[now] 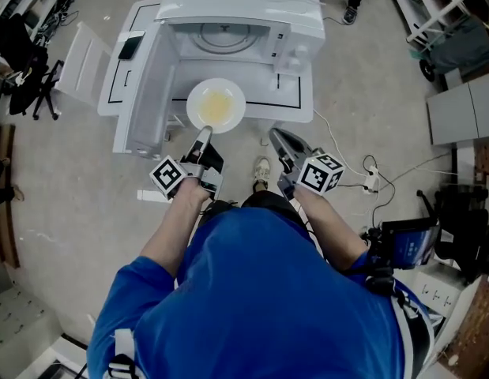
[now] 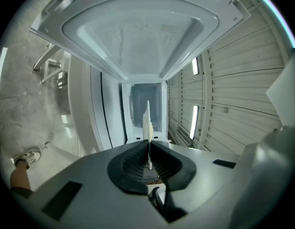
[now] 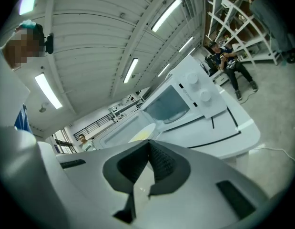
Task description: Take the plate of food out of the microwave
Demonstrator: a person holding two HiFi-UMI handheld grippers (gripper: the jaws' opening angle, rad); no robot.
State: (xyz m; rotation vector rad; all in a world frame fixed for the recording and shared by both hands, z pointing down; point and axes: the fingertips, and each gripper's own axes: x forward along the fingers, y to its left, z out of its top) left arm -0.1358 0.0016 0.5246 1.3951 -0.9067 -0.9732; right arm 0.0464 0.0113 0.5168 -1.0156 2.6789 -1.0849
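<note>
The left gripper [image 1: 203, 137] is clamped on the near rim of the plate [image 1: 216, 105], just in front of the open microwave [image 1: 228, 22]. To its right, the right gripper [image 1: 278, 140] has its jaws together, empty.

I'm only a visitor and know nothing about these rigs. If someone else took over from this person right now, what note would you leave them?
Left gripper: shut on the near rim of the plate, holding it about level, yellow food on it.
Right gripper: shut, holding nothing, beside the plate.
Microwave: door swung open to the left, cavity without the plate.
Done: the plate is out of the cavity and held in front of it, over the white table.
Left: probably set the plate down; keep it level so that the food stays on it. The door is not yet closed.
</note>
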